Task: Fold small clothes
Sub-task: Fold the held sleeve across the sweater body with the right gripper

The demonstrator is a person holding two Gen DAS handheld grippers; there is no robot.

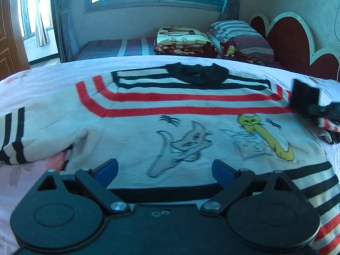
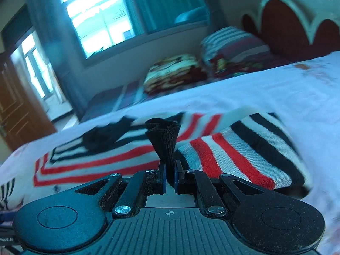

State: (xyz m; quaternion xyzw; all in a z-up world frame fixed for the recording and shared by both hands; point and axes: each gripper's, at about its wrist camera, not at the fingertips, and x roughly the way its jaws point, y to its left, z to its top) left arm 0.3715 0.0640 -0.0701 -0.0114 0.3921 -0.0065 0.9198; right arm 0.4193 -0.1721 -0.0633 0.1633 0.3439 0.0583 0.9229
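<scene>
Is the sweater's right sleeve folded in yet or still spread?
Partly folded: the right gripper is shut on the black cuff, lifting the striped sleeve over the sweater.

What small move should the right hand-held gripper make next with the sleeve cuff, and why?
Probably carry the black cuff across onto the sweater's chest and lay it flat. The right hand-held gripper is shut on the cuff, with the striped sleeve lifted and partly doubled over, while the left hand-held gripper is open and holds nothing.

One sweater (image 1: 170, 127), two claws (image 1: 164, 170) (image 2: 170, 173)
</scene>
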